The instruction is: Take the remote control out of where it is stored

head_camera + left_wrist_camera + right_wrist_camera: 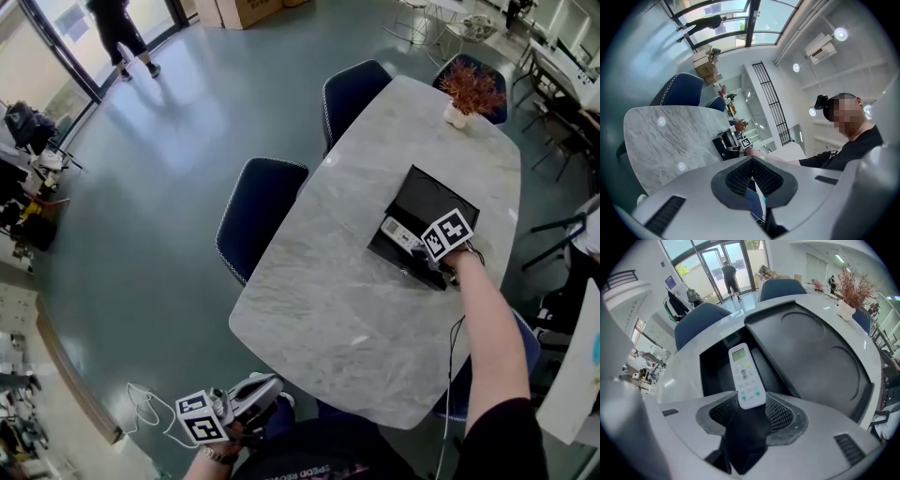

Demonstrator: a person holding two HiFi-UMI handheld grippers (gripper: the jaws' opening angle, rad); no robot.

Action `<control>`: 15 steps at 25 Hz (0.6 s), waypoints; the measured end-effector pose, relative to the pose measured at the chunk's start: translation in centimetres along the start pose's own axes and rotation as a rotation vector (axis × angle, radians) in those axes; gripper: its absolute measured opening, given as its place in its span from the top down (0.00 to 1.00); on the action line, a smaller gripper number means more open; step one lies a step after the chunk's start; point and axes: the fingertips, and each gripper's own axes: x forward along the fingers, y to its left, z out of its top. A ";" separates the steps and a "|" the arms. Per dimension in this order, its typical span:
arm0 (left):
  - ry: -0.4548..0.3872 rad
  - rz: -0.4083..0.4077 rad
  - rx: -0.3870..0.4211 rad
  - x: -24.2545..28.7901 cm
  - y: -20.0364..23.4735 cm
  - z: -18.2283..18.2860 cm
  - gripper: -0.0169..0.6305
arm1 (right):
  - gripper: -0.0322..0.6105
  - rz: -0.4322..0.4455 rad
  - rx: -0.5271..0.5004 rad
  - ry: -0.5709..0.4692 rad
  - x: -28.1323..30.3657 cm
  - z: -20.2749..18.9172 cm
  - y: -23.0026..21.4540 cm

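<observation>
A white remote control [745, 378] with a small screen lies lengthwise over the open black box [712, 366]. My right gripper [749, 405] is shut on the remote's near end. The box's lid [815, 352] is folded back to the right. In the head view the right gripper [419, 246] reaches over the box [429, 199] on the marble table [347, 309], and the remote [397, 231] shows pale inside it. My left gripper [270, 389] hangs low off the table's near edge, close to my body. Its pads meet in the left gripper view [751, 161], with nothing between them.
A dried red plant in a white pot [466, 92] stands at the table's far end. Two dark blue chairs [261, 214] [354, 92] line the table's left side. A person [117, 28] stands far off by the glass doors. More chairs and desks fill the right side.
</observation>
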 end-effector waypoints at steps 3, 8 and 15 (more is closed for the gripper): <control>-0.002 -0.001 0.001 0.2 -0.2 -0.1 0.96 | 0.67 -0.007 -0.041 0.018 0.5 0.0 0.4; -0.011 0.005 -0.006 0.4 -0.1 -0.3 0.96 | 0.67 -0.091 -0.057 0.019 0.2 -0.2 -0.2; -0.006 0.009 -0.006 0.4 0.0 -0.2 0.96 | 0.66 -0.084 -0.061 -0.033 0.7 0.0 -0.2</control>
